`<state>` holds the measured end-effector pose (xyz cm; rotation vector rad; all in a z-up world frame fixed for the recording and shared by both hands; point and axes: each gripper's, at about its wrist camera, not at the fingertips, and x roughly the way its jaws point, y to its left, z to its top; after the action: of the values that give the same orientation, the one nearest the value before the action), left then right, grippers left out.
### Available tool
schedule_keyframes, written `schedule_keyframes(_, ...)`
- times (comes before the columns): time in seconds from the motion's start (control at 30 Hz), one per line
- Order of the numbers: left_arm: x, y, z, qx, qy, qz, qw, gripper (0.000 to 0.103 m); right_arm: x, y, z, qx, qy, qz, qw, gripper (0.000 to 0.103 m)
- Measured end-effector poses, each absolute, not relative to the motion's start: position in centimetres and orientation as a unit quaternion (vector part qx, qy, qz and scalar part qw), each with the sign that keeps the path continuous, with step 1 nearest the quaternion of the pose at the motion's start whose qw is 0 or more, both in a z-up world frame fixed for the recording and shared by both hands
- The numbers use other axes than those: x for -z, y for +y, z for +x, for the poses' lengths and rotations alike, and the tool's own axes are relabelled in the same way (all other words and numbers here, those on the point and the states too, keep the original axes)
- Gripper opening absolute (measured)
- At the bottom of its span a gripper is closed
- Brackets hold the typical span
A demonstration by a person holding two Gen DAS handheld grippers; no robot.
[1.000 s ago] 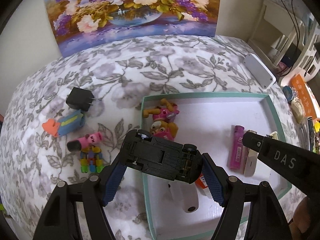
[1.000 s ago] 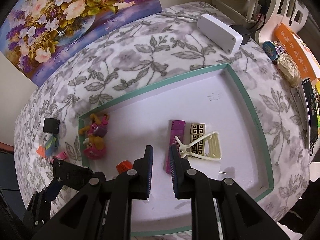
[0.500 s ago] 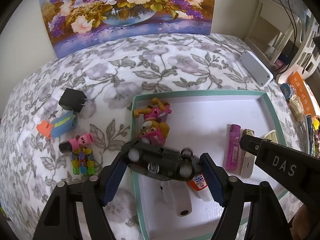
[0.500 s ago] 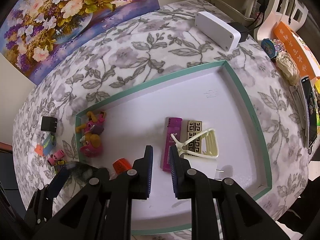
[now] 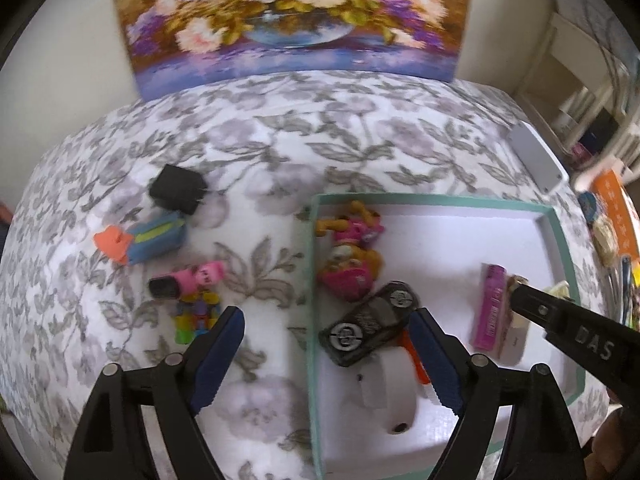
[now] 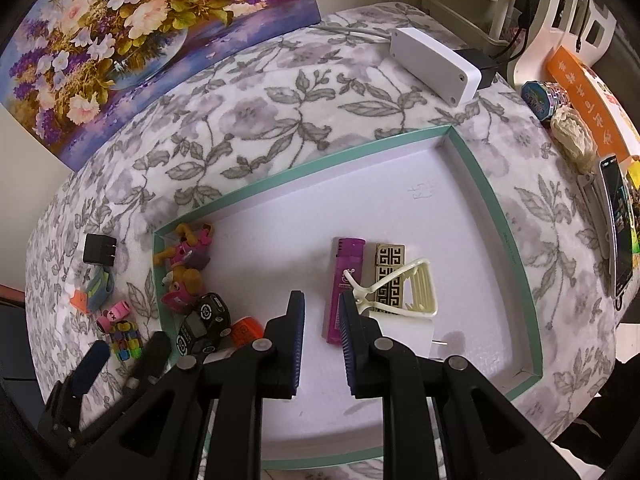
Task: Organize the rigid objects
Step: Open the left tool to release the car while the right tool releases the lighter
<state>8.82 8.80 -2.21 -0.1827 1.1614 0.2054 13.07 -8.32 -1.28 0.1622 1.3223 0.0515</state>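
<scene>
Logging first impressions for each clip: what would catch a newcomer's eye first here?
Probably the black toy car lying on its side in the teal-rimmed tray, just beyond the open left gripper. Next, the big flower painting behind the floral tablecloth, and bright small toys left of the tray.

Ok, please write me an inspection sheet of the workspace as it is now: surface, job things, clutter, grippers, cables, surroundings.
Surface: floral cloth, bearing a teal-rimmed tray.
Job's things: black toy car, pup figure, purple lighter, cream clip inside the tray; black plug, blue-orange toy, pink toy outside it.
Clutter: white box, phone at the edge.
Grippers: left gripper open, empty; right gripper slightly open, empty.
Cables: black cable behind the box.
Surroundings: flower painting.
</scene>
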Motion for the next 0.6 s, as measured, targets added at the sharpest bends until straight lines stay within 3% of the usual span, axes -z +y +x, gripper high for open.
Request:
schedule_keyframes(0.47, 1.7, 18.4, 6.3, -0.218, 0.534, -0.184, 0.796, 0.087, 1.1, -6.3, 12.6, -0.031, 0.607, 0.035, 0.793, 0.023)
schedule_keyframes(0.5, 1.7, 18.9, 6.1, -0.224, 0.533, -0.188, 0.794, 0.091, 1.0, -5.9, 12.5, -0.034, 0.605, 0.028, 0.795, 0.024)
schedule_keyframes(0.53, 1.7, 19.8, 5.7, -0.236, 0.531, -0.194, 0.79, 0.102, 0.9, -5.6, 12.4, -0.037, 0.604, 0.023, 0.796, 0.025)
schedule_keyframes(0.6, 1.3, 21.0, 5.1, -0.254, 0.524, -0.204, 0.787, 0.103, 0.9, -5.0, 12.3, -0.039, 0.6, 0.015, 0.799, 0.034)
